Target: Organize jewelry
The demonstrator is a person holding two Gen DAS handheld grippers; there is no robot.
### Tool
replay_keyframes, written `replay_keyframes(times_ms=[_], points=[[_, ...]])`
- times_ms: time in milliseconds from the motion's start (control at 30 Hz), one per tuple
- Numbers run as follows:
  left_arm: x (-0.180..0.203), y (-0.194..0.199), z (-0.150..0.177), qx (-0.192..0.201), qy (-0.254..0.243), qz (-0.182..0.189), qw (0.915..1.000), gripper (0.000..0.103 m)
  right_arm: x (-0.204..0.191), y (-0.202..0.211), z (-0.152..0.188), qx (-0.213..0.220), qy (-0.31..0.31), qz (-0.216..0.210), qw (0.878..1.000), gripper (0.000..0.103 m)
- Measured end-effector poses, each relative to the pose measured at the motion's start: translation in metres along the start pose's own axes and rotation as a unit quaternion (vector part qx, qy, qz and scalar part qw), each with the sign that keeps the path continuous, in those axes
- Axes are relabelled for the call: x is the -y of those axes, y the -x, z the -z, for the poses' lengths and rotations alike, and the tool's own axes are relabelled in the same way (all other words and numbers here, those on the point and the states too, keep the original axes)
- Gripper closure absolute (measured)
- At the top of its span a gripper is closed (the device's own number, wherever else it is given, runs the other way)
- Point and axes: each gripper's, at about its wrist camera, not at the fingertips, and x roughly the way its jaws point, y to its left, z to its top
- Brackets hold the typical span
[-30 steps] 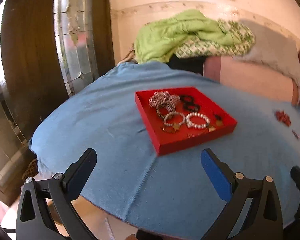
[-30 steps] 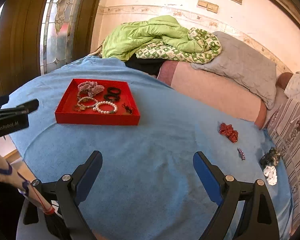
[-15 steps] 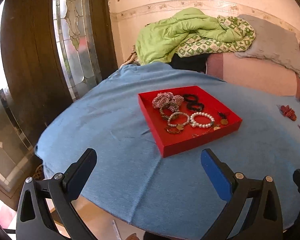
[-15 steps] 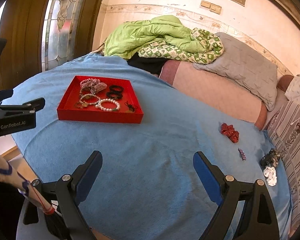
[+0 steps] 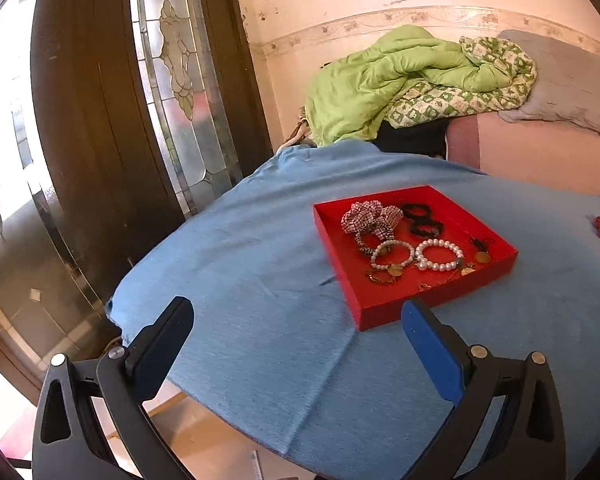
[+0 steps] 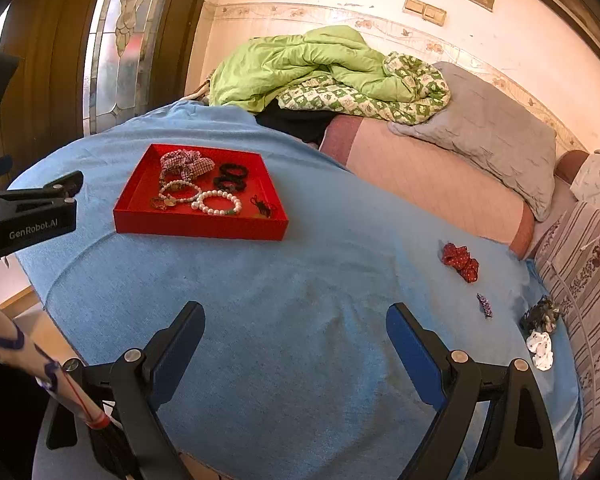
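A red tray [image 5: 384,312] [image 6: 200,229] sits on the blue cloth and holds a checked scrunchie [image 5: 370,216], two pearl bracelets [image 5: 439,255], black hair ties [image 5: 422,220] and small gold pieces. A red scrunchie [image 6: 460,261], a small clip [image 6: 485,305], a dark scrunchie [image 6: 540,314] and a white one [image 6: 541,349] lie loose at the right. My left gripper [image 5: 298,330] is open and empty, near the tray's front corner. My right gripper [image 6: 296,334] is open and empty over bare cloth.
The blue cloth [image 6: 300,280] covers a round table. A wood and stained-glass door [image 5: 100,120] stands left. A bed with a green quilt [image 6: 320,68], a grey pillow [image 6: 492,132] and striped bedding [image 6: 580,272] lies behind and right.
The left gripper's view has swung left and tilted up, so the tray now sits further right. The right gripper has barely moved. Both stay open.
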Motion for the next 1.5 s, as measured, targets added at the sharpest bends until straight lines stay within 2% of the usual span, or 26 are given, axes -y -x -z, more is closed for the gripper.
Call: replay_keyframes(times_ms=[1500], points=[[0.0039,-0.0042,0.0029,-0.009,-0.017,0.016,0.9997,0.000,-0.0033,-0.0019,0.0045,-0.006,0.003,-0.003,1.000,0.009]])
